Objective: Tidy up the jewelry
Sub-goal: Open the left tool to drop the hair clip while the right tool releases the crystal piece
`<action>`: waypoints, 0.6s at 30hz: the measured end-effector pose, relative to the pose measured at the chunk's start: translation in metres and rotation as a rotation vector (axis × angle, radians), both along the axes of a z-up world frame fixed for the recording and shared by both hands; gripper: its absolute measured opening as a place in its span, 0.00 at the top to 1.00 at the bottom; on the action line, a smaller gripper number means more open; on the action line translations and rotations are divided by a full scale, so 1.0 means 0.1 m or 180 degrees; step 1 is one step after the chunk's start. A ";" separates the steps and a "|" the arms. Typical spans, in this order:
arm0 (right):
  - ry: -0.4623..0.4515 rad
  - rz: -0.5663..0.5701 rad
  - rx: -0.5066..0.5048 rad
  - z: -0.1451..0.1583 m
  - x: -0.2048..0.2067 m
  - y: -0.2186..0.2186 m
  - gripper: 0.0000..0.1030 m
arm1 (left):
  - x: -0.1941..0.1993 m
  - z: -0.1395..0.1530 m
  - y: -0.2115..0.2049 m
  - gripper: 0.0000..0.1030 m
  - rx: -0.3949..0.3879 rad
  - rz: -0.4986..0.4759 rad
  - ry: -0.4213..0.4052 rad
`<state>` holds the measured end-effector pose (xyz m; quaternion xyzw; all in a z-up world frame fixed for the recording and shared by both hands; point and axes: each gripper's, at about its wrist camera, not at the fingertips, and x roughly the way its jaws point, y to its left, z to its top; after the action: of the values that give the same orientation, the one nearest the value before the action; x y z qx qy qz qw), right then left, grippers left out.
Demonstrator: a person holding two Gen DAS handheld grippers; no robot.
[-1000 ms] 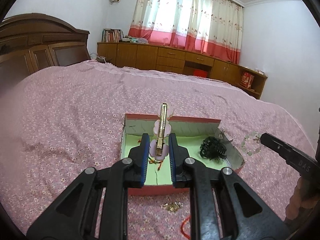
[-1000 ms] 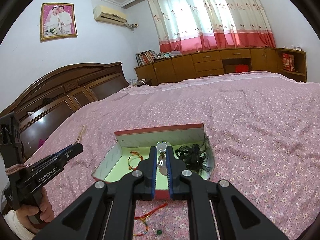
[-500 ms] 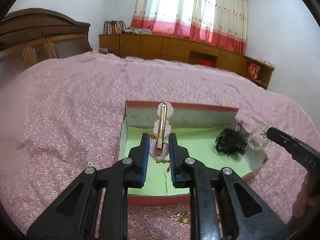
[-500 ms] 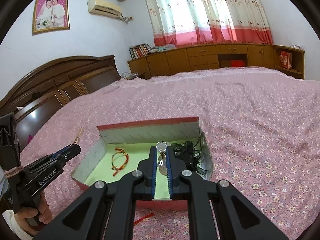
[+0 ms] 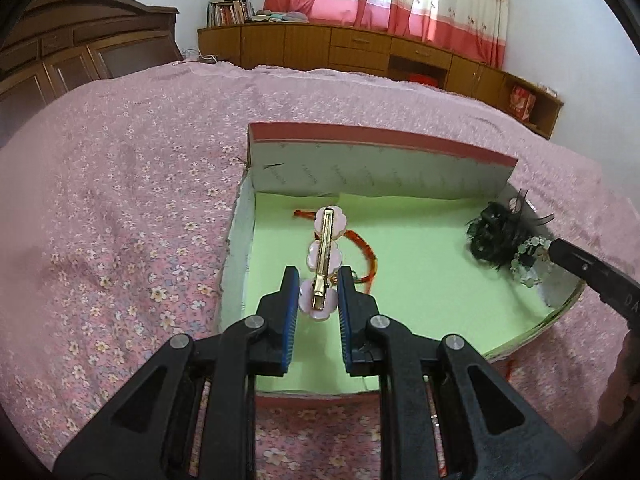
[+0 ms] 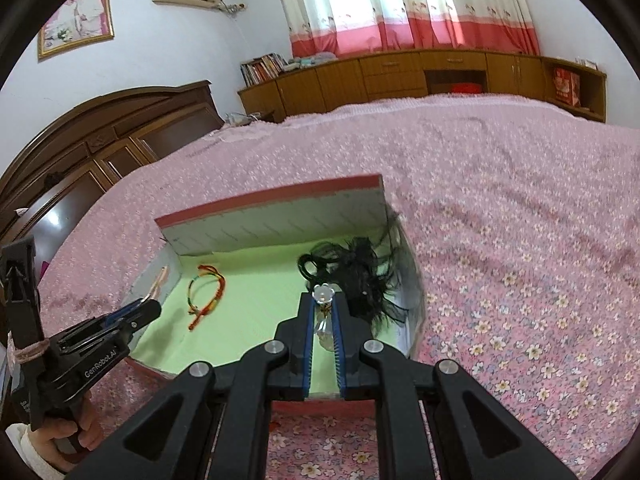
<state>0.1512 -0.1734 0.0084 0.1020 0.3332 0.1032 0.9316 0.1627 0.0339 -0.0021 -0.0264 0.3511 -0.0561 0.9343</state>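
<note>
An open box (image 5: 380, 136) with a red rim and a green floor lies on the bed. My left gripper (image 5: 318, 280) hangs over its near left part, shut on a pink flower hair clip (image 5: 325, 248) with a gold bar. On the floor behind the clip lies a red string bracelet (image 5: 362, 246). A black feathery hair piece (image 5: 494, 236) sits at the right wall. My right gripper (image 6: 323, 308) is over the box (image 6: 272, 202) beside the hair piece (image 6: 360, 276), shut on a pale bead bracelet (image 6: 323, 294). The string bracelet (image 6: 206, 292) lies at the left.
The pink floral bedspread (image 5: 120, 220) surrounds the box on all sides. A dark wooden headboard (image 6: 100, 140) stands at the left, low wooden cabinets (image 6: 400, 76) and curtains along the far wall. A hand (image 6: 60, 436) holds the left gripper (image 6: 132, 314).
Both grippers have come down and forward over the box, which now fills more of each view. The hair clip and the bead bracelet stay gripped.
</note>
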 end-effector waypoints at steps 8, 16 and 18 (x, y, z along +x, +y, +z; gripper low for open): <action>0.0105 -0.0076 -0.0023 -0.11 0.04 -0.05 0.90 | 0.05 -0.03 -0.02 0.89 0.0055 -0.0003 0.0028; 0.0126 -0.0102 -0.0034 -0.10 0.05 -0.07 0.85 | 0.06 -0.01 0.01 0.88 0.0017 0.0003 0.0069; 0.0109 -0.0111 -0.0010 -0.08 0.03 -0.09 0.74 | 0.02 0.02 0.03 0.88 -0.0011 -0.0001 0.0079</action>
<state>0.1540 -0.1827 0.0003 0.1080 0.3475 0.0847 0.9276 0.1647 0.0373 -0.0004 -0.0286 0.3625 -0.0564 0.9298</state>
